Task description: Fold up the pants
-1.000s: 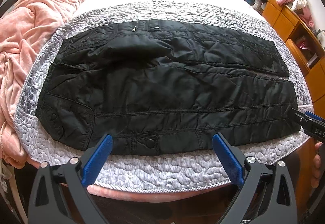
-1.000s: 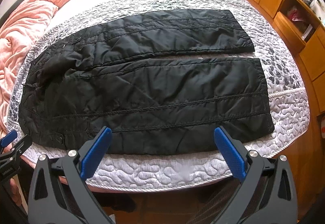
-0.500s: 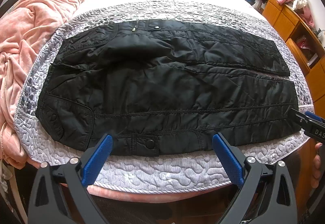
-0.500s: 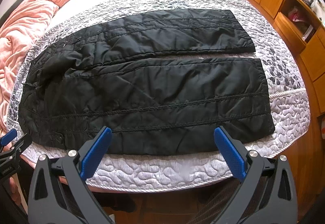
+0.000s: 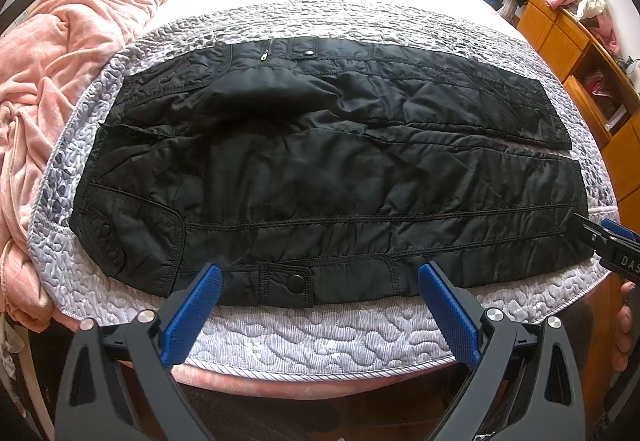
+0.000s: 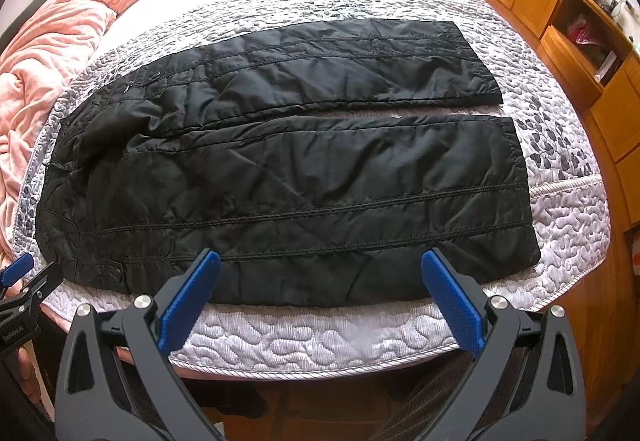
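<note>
Pants (image 5: 328, 177): black, quilted, spread flat along the bed's (image 5: 320, 345) near edge, unfolded. Left gripper (image 5: 320, 311) and right gripper (image 6: 320, 299): both spread, empty, poised above the near hem. Step, judged: first fold pending; next, pinch the near edge.

Bright daylight, soft shadows, sharp focus, strong fisheye warp, dark corners.
</note>
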Tool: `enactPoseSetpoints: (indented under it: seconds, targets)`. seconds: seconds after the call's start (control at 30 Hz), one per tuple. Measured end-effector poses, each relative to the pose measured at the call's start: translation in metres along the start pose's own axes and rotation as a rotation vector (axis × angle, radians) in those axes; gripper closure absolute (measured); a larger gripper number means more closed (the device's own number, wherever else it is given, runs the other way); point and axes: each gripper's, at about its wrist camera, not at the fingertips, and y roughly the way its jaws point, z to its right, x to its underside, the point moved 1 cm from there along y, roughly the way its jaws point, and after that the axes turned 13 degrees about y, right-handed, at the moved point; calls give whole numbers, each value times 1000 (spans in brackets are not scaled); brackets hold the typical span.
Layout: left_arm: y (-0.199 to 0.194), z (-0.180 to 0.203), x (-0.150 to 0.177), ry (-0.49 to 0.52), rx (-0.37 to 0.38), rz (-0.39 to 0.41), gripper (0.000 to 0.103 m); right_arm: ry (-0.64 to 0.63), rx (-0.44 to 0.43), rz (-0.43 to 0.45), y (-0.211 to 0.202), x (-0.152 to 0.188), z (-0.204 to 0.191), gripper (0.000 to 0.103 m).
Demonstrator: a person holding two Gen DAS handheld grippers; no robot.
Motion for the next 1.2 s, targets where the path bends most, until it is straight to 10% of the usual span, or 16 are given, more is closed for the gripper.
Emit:
enactPoseSetpoints:
  seconds: [0.83,1.2]
  targets:
    - [19,2,-13,-4,26,-12,4,-8,1,10,9,-20,20,3]
    - [85,58,-163,31,49,137,4,102,112,61,91,-221,146,3]
